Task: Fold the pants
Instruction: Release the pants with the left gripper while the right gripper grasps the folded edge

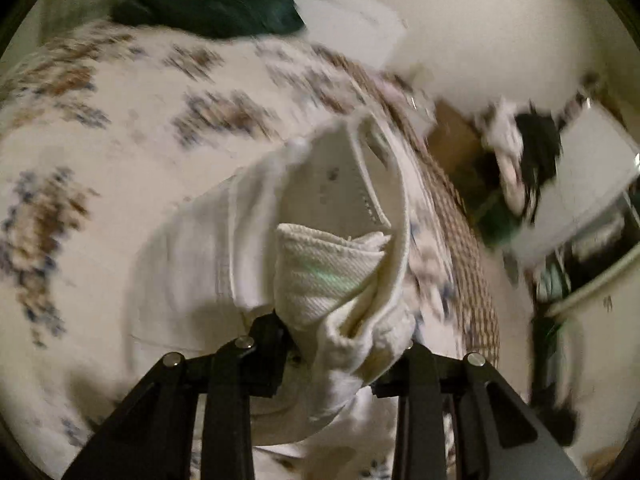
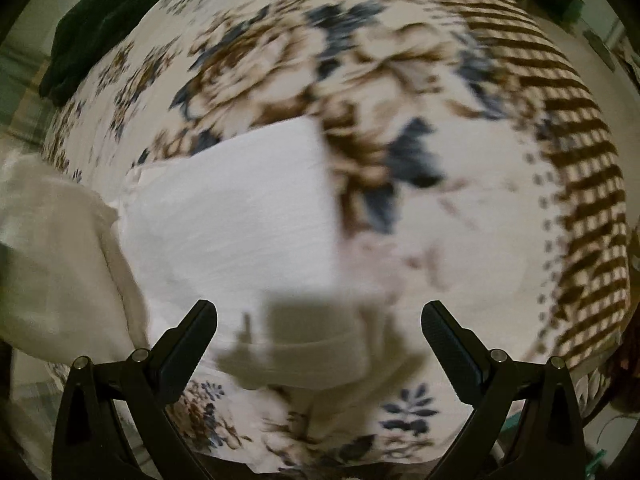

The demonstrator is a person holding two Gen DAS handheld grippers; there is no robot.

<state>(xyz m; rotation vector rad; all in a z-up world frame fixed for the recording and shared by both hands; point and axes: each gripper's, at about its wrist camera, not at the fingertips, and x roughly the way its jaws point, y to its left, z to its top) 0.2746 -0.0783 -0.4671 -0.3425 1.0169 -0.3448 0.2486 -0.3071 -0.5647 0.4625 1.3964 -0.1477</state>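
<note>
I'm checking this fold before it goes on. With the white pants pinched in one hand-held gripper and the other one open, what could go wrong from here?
1. The left hand-held gripper pinches only a bunched hem of the white pants; it might slip free.
2. The right hand-held gripper is open above the cloth, so the unheld layer could drag askew on the floral bedspread.

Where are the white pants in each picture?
Left wrist view: the white pants fill the lower middle, bunched and clamped in the left gripper.
Right wrist view: they lie flat, middle-left, ahead of the open right gripper.
Shared landmark: the flowered bedspread beneath them.
</note>
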